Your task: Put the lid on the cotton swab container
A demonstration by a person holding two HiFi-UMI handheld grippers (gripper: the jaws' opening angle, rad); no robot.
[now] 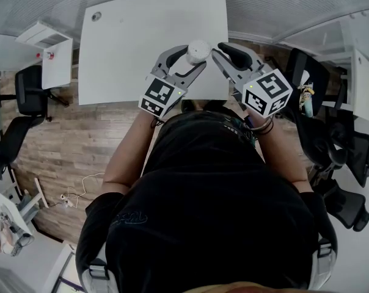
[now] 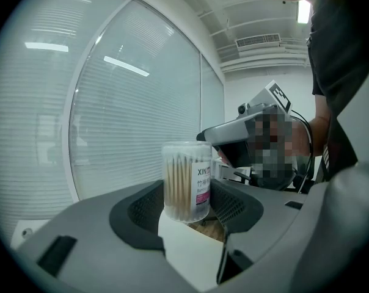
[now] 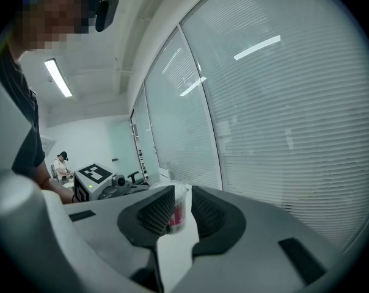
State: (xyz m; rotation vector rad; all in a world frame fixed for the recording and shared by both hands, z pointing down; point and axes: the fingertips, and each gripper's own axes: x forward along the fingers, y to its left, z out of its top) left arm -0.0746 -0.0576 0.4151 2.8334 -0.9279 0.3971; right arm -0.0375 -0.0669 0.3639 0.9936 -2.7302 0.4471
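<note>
wide-jawed left gripper (image 2: 190,201) grips cotton swab container (image 2: 184,174); right gripper (image 3: 182,205) part-open.

Head view: the camera sits on the person's head and looks steeply down past the torso (image 1: 203,194) to the table (image 1: 135,35) and floor (image 1: 68,139). It is at mid distance, with both grippers whole in frame.

Left gripper view: the camera rides the left gripper (image 1: 186,58), set low, and looks along its jaws. Blinds (image 2: 80,102) are on its left, and the container (image 2: 186,188) is very near, mid-frame.

Right gripper view: the camera rides the right gripper (image 1: 220,54), with the same low look along its jaws. Here the blinds are on its right.

The two gripper views face each other, and each shows the other gripper past the container. All three views share the container.
</note>
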